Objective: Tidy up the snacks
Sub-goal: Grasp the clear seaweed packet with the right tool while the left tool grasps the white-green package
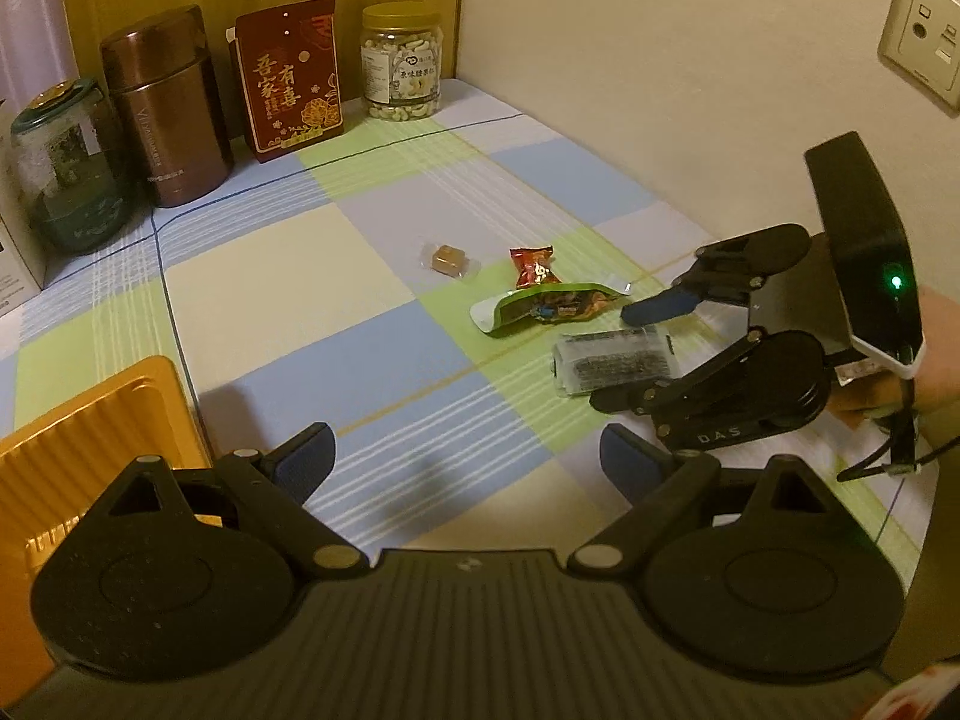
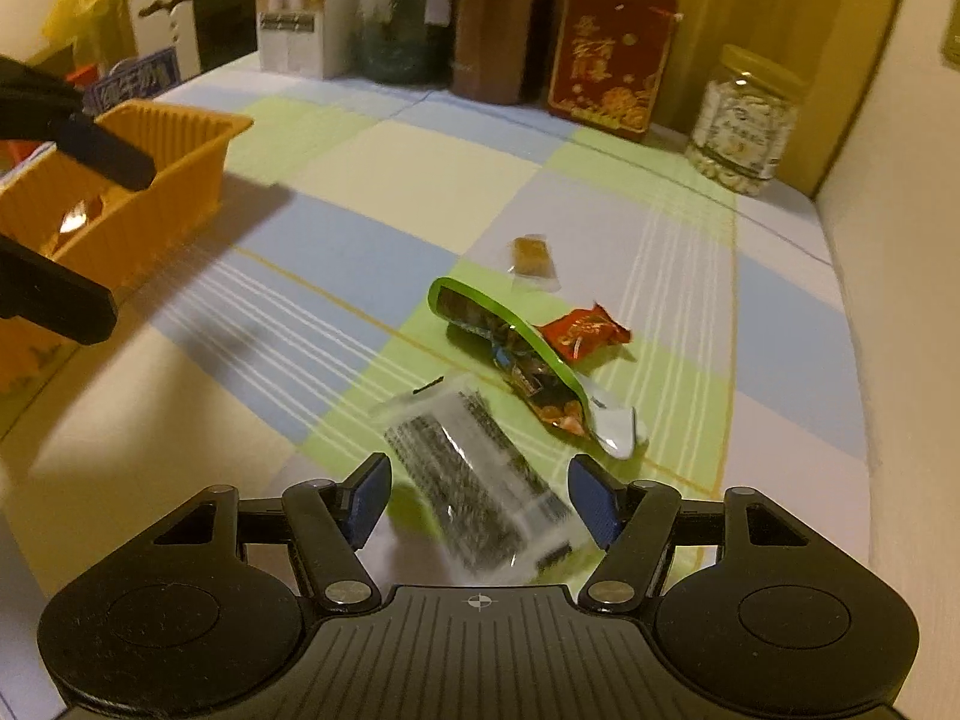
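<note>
Where cloth lies checked, crinkly clear packet (image 2: 480, 498)

Orange tray (image 2: 180, 180), pastel-checked tablecloth (image 2: 372, 180)

A home room is showing here: a table under a pastel checked cloth (image 1: 372, 252) is sitting against a cream wall with a socket plate (image 1: 927, 39), its far edge lined with a gold-lidded cashew jar (image 1: 401, 63), a brown metal flask (image 1: 165, 108) and a red gift pouch (image 1: 289, 81).
</note>
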Demonstrator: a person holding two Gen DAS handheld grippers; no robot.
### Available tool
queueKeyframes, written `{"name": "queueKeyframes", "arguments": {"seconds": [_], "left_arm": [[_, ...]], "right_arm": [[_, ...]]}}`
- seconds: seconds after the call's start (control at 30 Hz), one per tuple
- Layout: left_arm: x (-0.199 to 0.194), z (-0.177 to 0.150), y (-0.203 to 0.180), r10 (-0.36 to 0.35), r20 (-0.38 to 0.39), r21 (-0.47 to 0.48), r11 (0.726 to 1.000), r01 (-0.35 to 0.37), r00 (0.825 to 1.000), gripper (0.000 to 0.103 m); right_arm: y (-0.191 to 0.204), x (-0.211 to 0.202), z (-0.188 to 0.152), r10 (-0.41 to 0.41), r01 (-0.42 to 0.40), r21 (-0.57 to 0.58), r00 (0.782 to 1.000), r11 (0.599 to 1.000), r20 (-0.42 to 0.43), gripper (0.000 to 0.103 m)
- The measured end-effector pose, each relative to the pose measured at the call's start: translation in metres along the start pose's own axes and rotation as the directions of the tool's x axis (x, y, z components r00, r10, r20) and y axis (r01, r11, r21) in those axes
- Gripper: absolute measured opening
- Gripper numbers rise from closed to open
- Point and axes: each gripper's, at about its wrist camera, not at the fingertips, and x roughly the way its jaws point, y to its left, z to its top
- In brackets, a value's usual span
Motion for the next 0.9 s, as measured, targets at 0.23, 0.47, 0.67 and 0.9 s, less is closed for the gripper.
{"name": "queueKeyframes", "arguments": {"seconds": [0.23, 0.47, 0.67, 0.9], "left_arm": [[0.011, 0.011, 0.001, -0.013, 0.000, 0.037, 0.999, 0.013, 1.000, 0.094], [0.040, 0.027, -0.014, -0.046, 0.006, 0.140, 0.989, 0.044, 0.999, 0.081], [0.078, 0.040, -0.036, -0.065, -0.015, 0.283, 0.957, 0.067, 0.998, 0.071], [0.108, 0.053, -0.045, -0.057, -0.029, 0.335, 0.940, 0.063, 0.998, 0.062]], "right_arm": [[0.000, -0.001, 0.000, 0.005, -0.004, 0.040, 1.000, 0.999, -0.020, 0.040], [-0.013, -0.025, -0.026, -0.051, 0.056, 0.304, 0.998, 0.951, -0.024, 0.039], [-0.021, -0.045, -0.047, -0.134, 0.129, 0.407, 0.991, 0.904, -0.017, 0.039], [-0.029, -0.060, -0.062, -0.170, 0.155, 0.473, 0.985, 0.867, -0.011, 0.039]]}}
